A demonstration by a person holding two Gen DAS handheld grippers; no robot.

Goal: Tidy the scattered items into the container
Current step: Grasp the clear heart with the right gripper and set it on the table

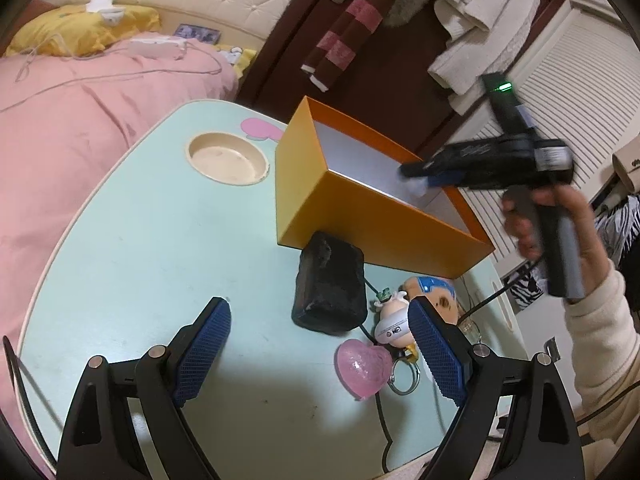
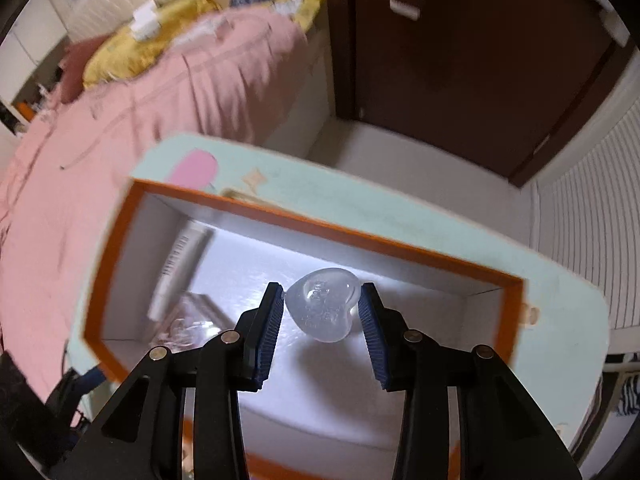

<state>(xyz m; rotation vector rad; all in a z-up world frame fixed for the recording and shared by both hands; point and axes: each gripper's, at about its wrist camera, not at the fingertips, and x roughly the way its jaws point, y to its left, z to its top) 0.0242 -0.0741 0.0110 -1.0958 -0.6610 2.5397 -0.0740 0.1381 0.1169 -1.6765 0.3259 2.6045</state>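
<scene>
An orange box (image 1: pixel 360 216) with a white inside stands on the pale green table (image 1: pixel 160 240). My right gripper (image 2: pixel 322 312) is over the box's inside (image 2: pixel 132 216) and is shut on a clear heart-shaped piece (image 2: pixel 322 310). It also shows in the left wrist view (image 1: pixel 416 176) above the box. My left gripper (image 1: pixel 320 320) is open above the table. Between and beyond its fingers lie a black rock-like lump (image 1: pixel 330 286), a pink heart (image 1: pixel 362 364) and a doll keychain (image 1: pixel 400 320). In the box lie a white tube (image 2: pixel 180 268) and a clear item (image 2: pixel 192 320).
A round recess (image 1: pixel 227 158) is set in the table's far left. A pink bed (image 1: pixel 60 120) runs along the left. A dark door (image 1: pixel 380 60) with hung clothes stands behind. A black cable (image 1: pixel 380 420) trails over the table's near edge.
</scene>
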